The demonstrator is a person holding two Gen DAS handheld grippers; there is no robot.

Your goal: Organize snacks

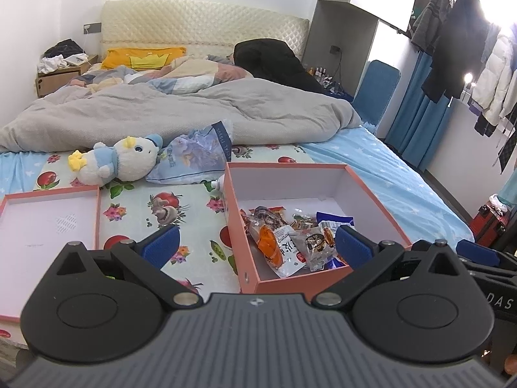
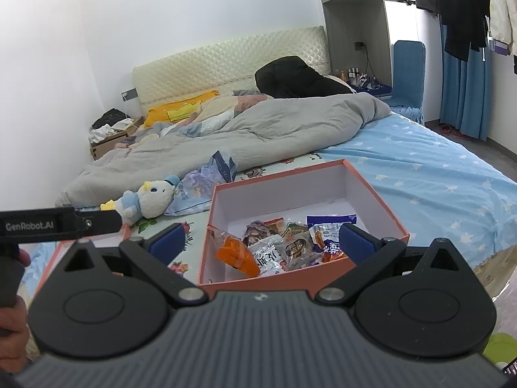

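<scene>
An orange box [image 1: 237, 236] [image 2: 206, 252] with white inside sits on the bed and holds several snack packets [image 1: 284, 242] [image 2: 278, 245]: an orange one, a white one, brown ones and a dark blue one. Its matching lid [image 1: 48, 223] lies upturned to the left, with only a corner of that lid [image 2: 126, 231] showing in the right wrist view. My left gripper [image 1: 257, 242] hovers open over the box's near left wall. My right gripper [image 2: 261, 242] hovers open above the box's near side. Both hold nothing.
A white and blue plush duck [image 1: 119, 161] [image 2: 147, 200] and a blue tissue pack [image 1: 197, 155] [image 2: 206, 177] lie behind the box. A grey duvet [image 1: 181, 113] covers the far bed. Clothes [image 1: 458, 48] hang at the right. A hand [image 2: 13, 329] holds the left gripper's handle.
</scene>
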